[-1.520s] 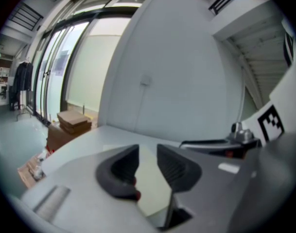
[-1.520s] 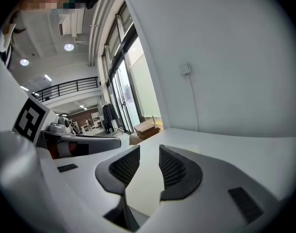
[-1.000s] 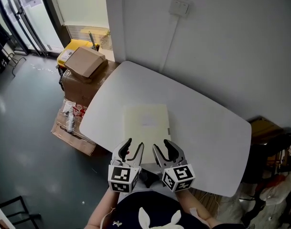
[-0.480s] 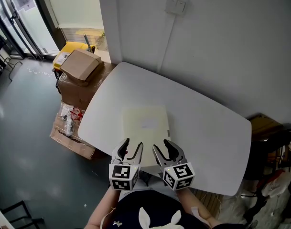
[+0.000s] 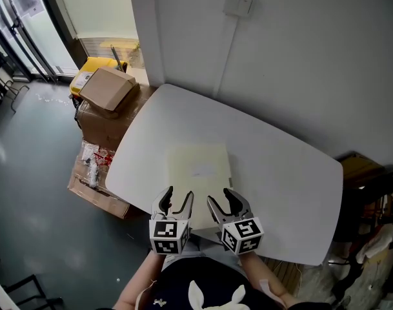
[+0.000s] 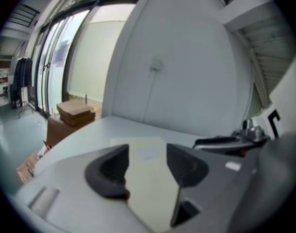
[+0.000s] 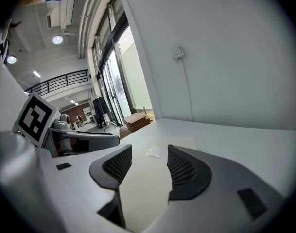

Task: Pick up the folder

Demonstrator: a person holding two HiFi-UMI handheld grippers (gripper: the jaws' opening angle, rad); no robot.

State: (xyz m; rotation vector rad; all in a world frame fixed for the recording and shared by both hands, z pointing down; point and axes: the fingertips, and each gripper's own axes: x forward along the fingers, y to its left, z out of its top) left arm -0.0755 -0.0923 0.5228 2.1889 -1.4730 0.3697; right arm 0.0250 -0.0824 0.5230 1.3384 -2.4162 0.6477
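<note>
Folder [image 5: 199,170] one, table [image 5: 280,166] one.

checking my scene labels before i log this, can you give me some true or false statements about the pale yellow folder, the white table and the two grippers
1. The pale yellow flat folder lies on the white rounded table. True.
2. Both grippers are shut on the folder. False: the left gripper and the right gripper have their jaws apart, having just been opening, with nothing between them.
3. Brown cardboard boxes stand on the floor beside the table. True.
4. The white wall switch sits on the table. False: it is mounted on the wall.
</note>
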